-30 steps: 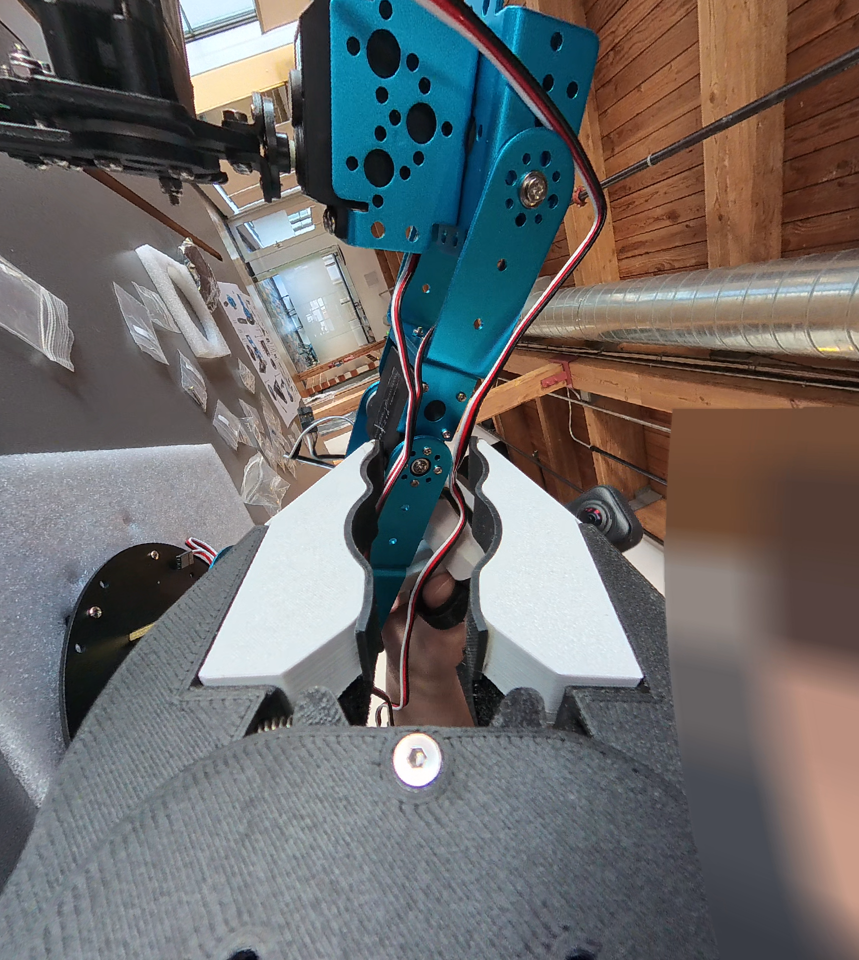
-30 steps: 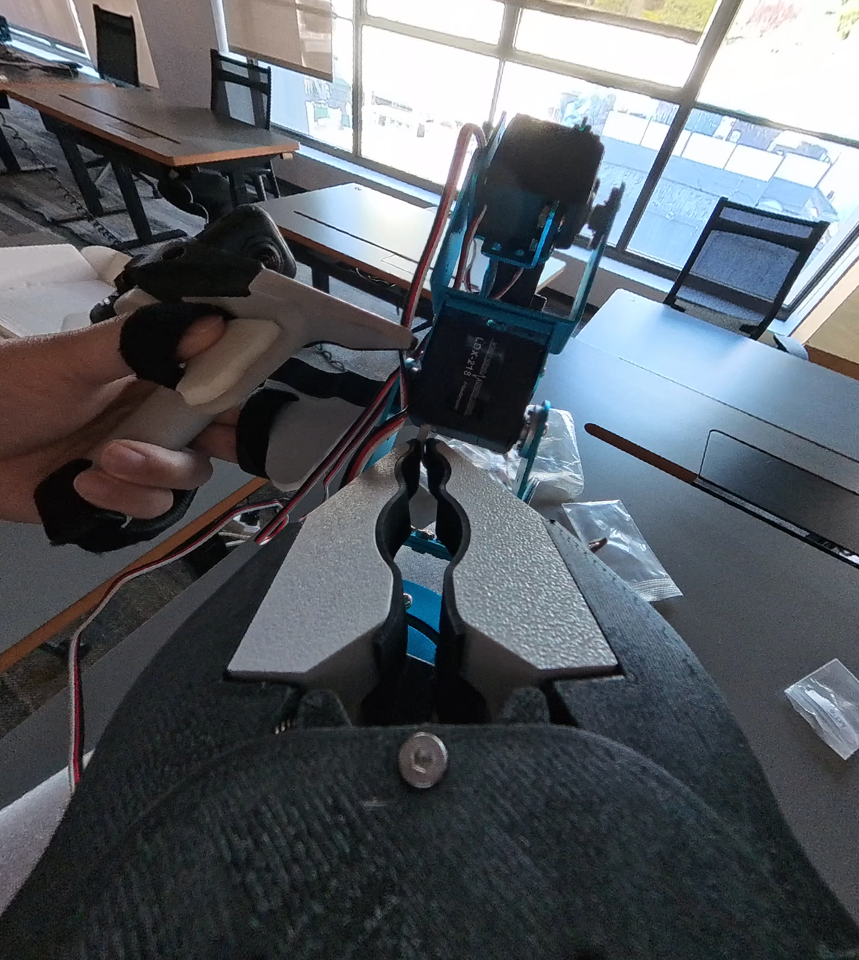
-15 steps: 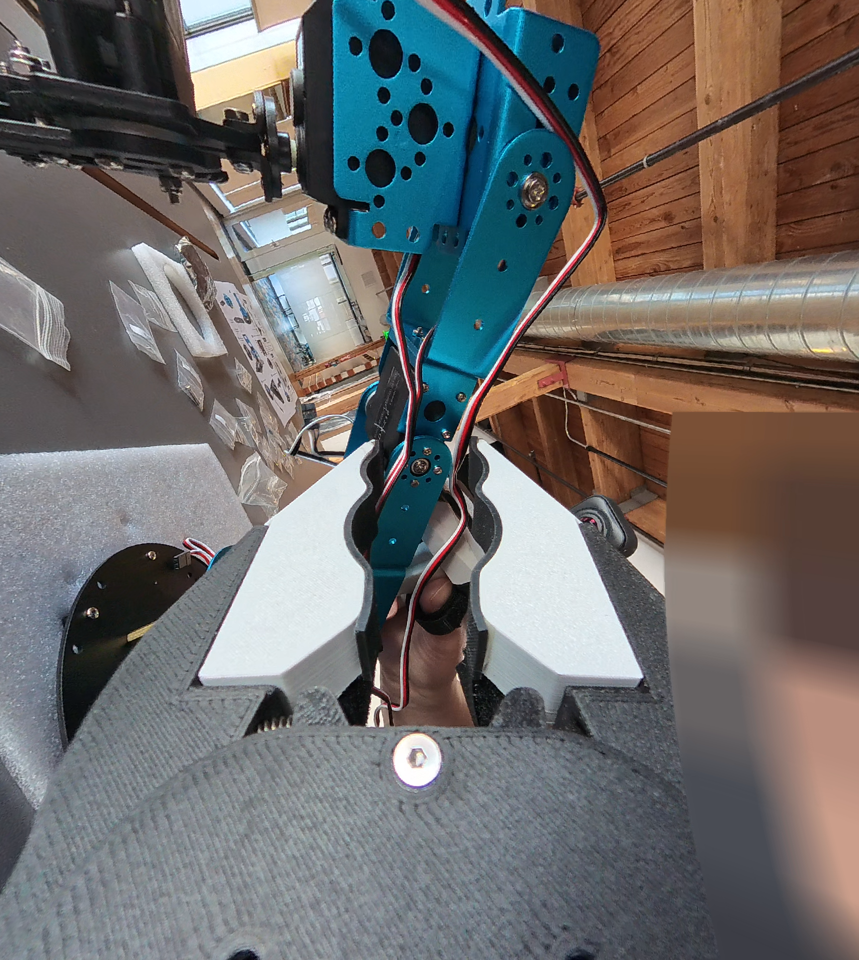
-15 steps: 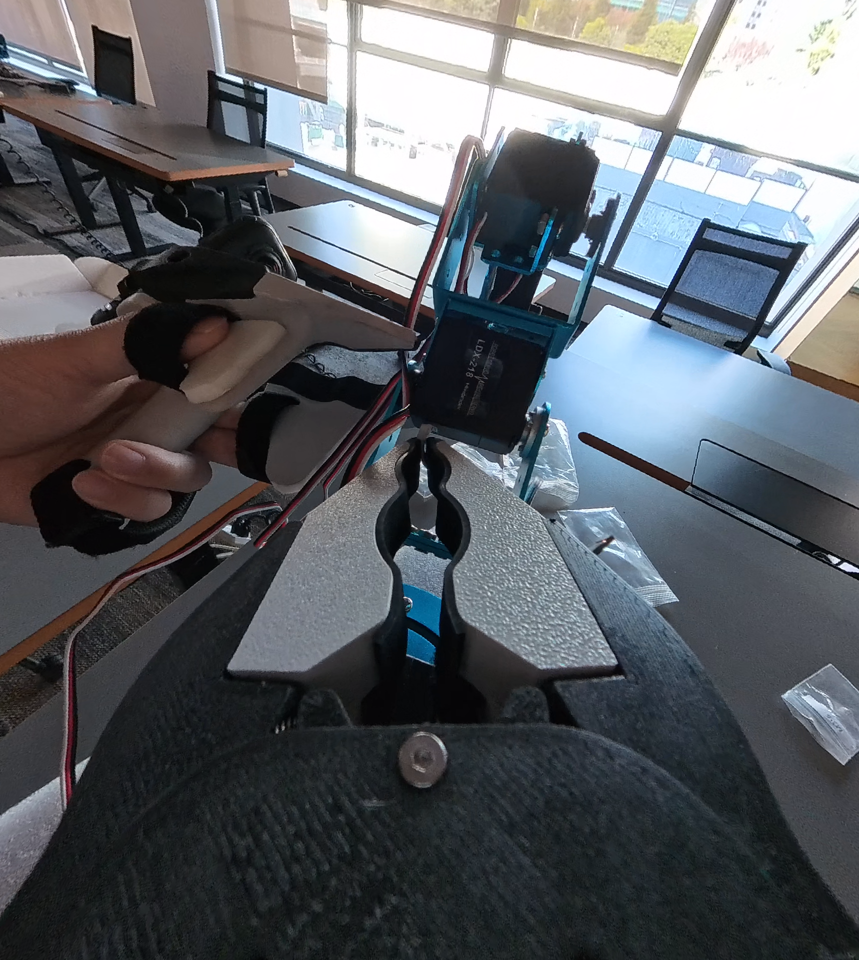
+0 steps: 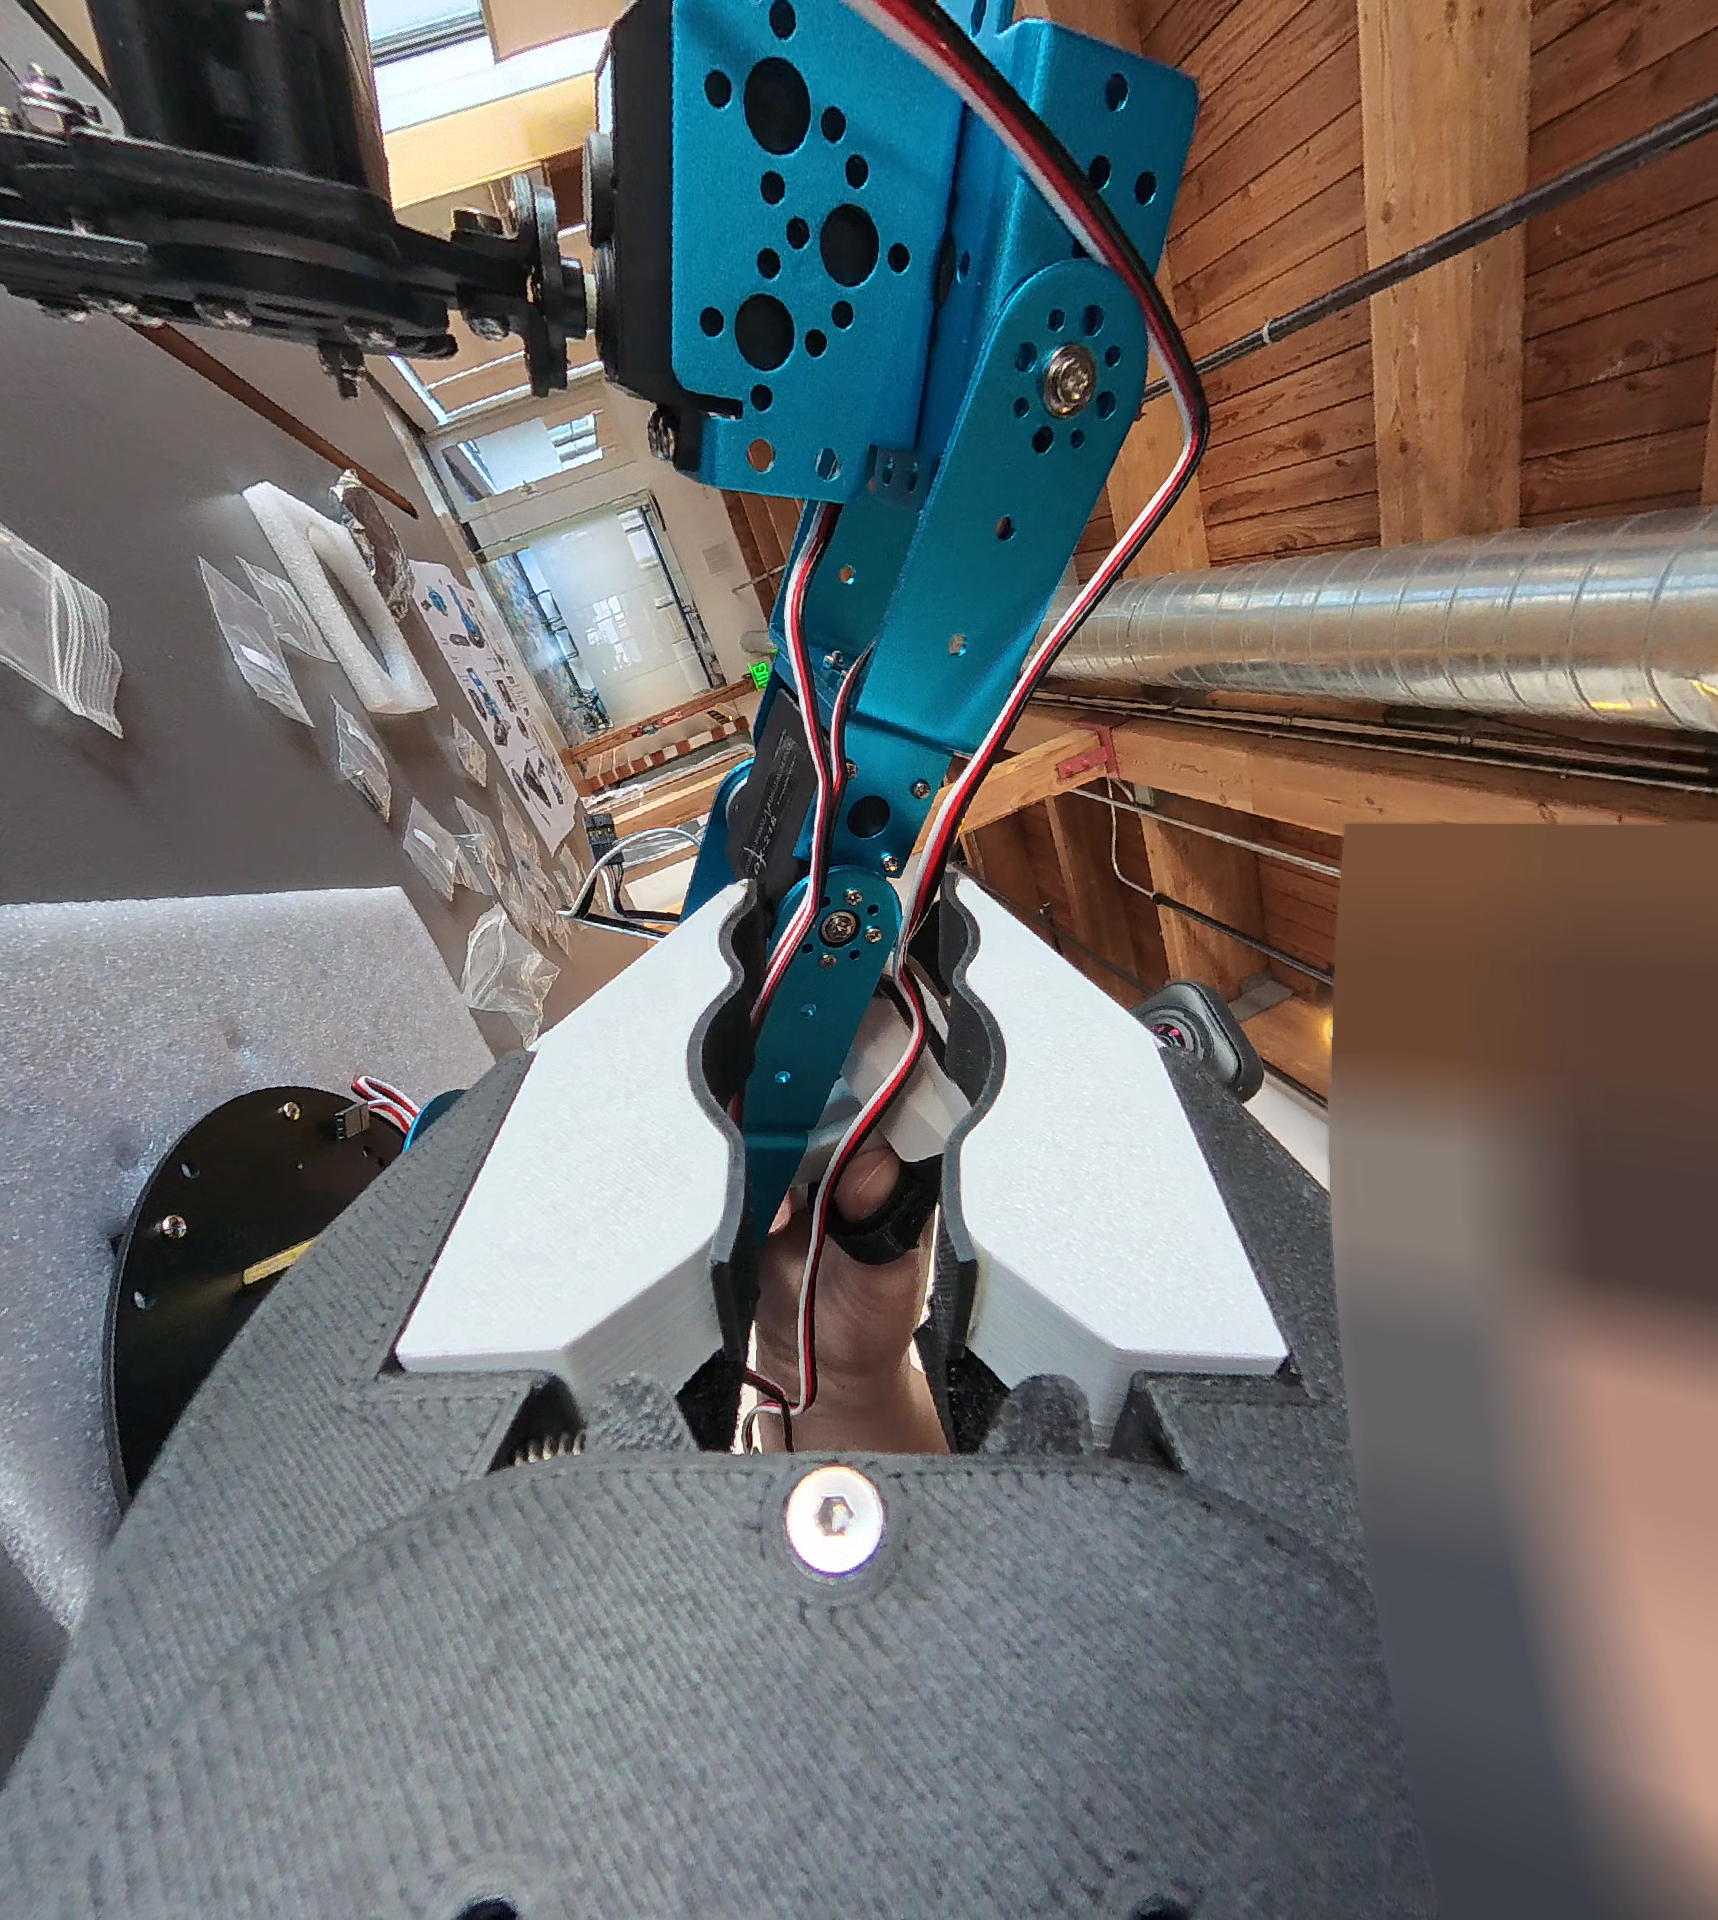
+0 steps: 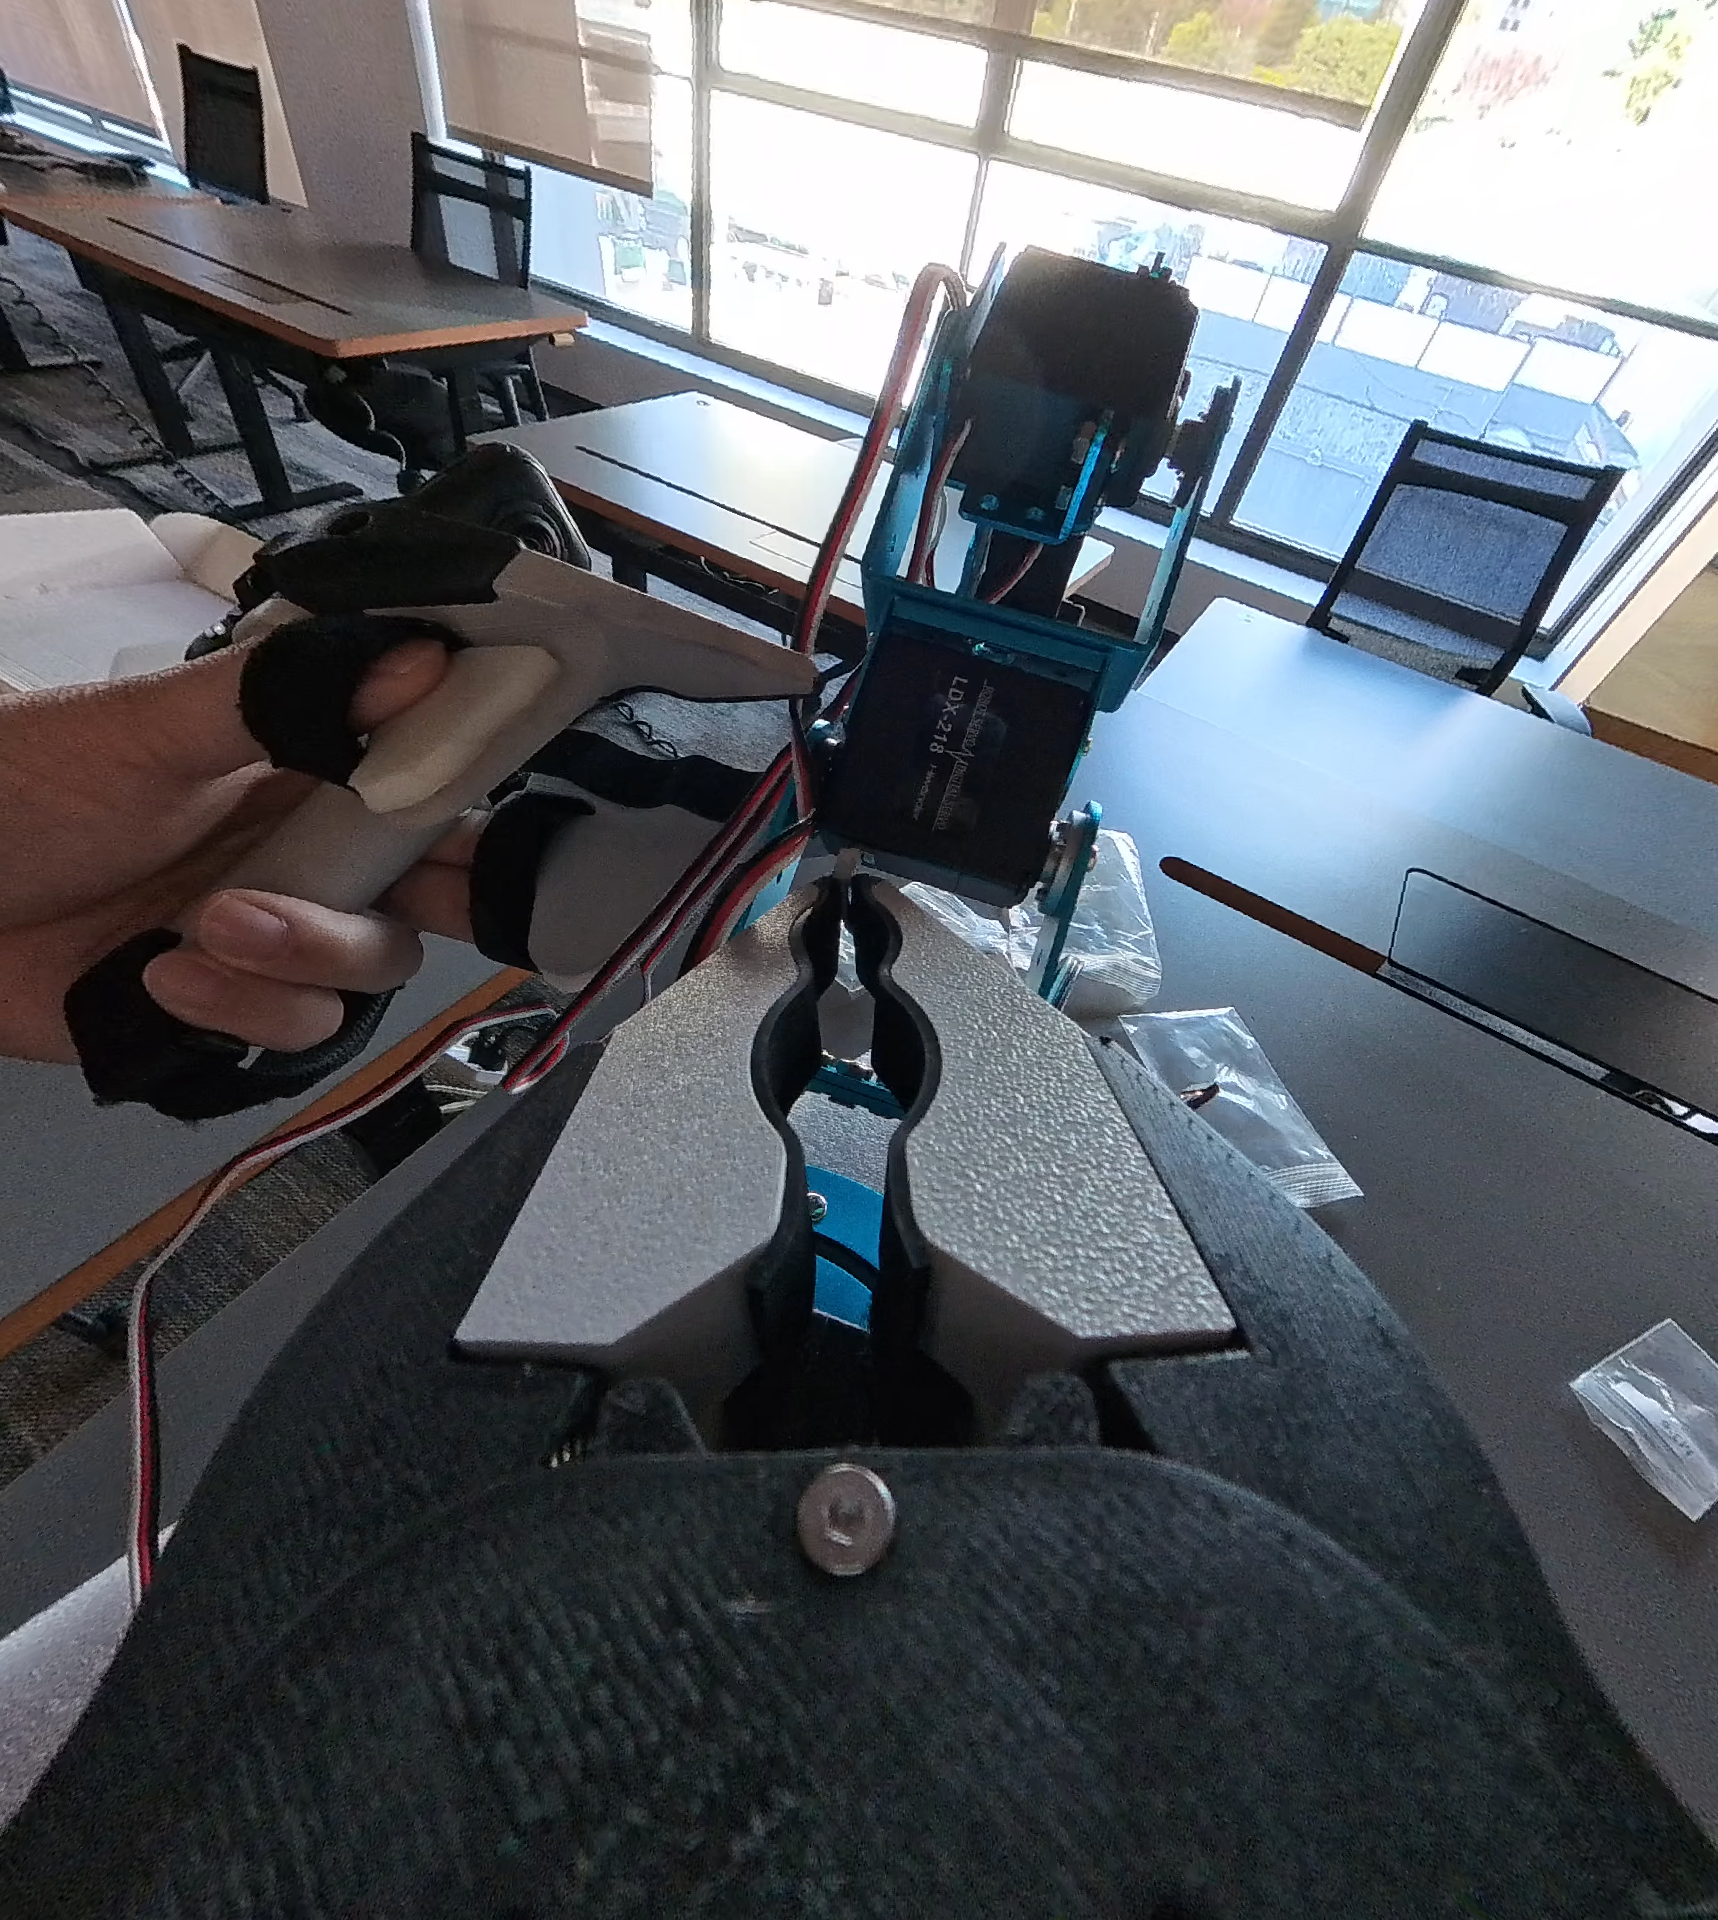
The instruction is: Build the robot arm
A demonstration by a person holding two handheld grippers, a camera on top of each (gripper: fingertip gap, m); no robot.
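Note:
A small blue metal robot arm (image 5: 938, 312) with black servos hangs between both grippers above a grey table (image 6: 1457, 1039). My left gripper (image 5: 839, 914), with white fingers (image 5: 626, 1091), is shut on the arm's lower blue link (image 5: 824, 997), with red-white-black wires (image 5: 1182, 436) running past it. It also shows in the right wrist view (image 6: 574, 644), held by a hand (image 6: 55, 810). My right gripper (image 6: 844, 894), with grey fingers (image 6: 1021, 1122), is closed at its tips on a small white plug (image 6: 842, 864) under a black servo (image 6: 948, 769).
A black round base plate (image 5: 231, 1226) lies on grey foam (image 5: 107, 1018). Small plastic bags (image 6: 1665, 1423) (image 6: 1239, 1101), a white foam piece (image 5: 335, 613) and a printed sheet (image 5: 491, 675) lie on the table. Desks (image 6: 263, 281) and a chair (image 6: 1468, 561) stand by the windows. My left and right fingertips are right by each other.
Both grippers keep their hold. The right wrist view has shifted slightly, with the servo and the background drifting a little to the left; the left wrist view is almost the same.

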